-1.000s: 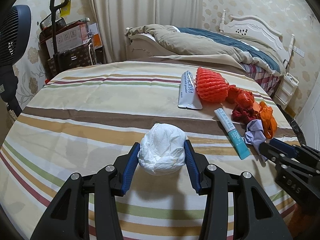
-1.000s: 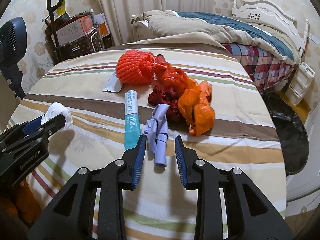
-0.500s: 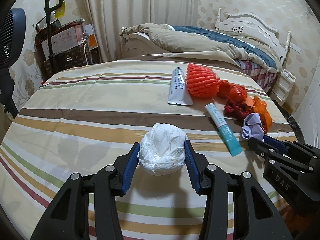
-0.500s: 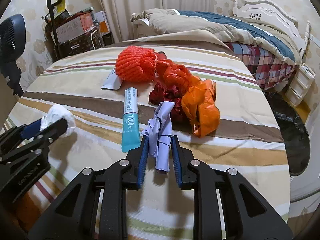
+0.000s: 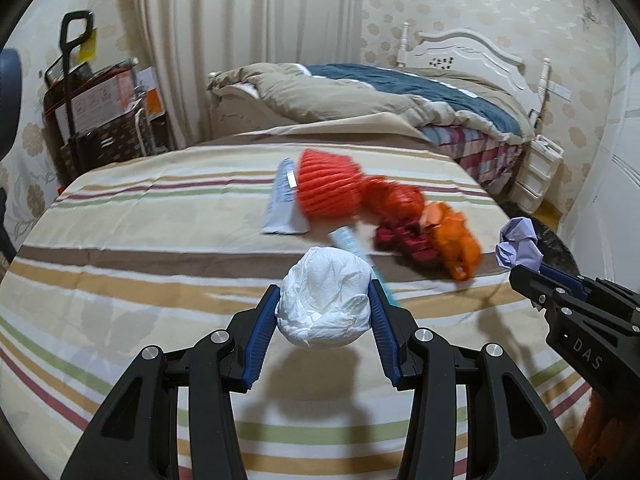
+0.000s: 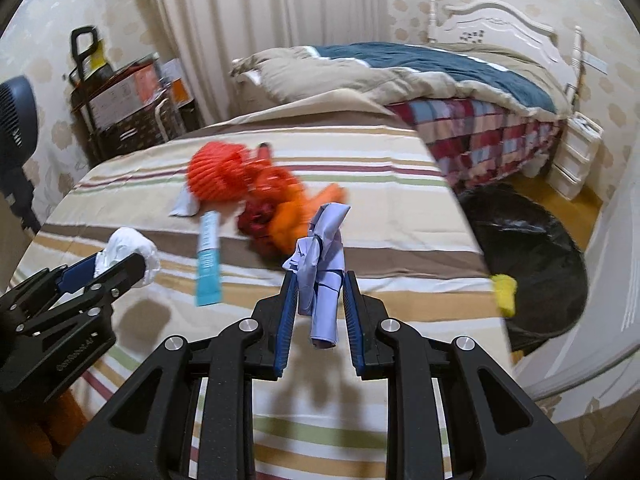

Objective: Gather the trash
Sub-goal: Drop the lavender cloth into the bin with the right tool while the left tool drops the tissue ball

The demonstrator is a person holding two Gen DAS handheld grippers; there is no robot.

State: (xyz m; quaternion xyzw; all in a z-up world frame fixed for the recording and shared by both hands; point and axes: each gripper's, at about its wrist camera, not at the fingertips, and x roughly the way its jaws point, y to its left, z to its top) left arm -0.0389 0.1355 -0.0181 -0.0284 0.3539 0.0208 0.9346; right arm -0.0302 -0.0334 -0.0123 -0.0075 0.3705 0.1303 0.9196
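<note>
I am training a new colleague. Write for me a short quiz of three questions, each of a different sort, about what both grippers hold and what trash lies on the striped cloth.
1. True or false: the left gripper is shut on a white crumpled tissue.
2. Multiple choice: what does the right gripper hold? A) the teal tube B) the lilac crumpled paper C) the orange foam net
3. Fill in: the black trash bag stands on the floor past the ___ edge of the striped cloth, as the right wrist view shows it.

Key
1. True.
2. B, the lilac crumpled paper; the teal tube and orange foam net lie on the cloth.
3. Right.
</note>
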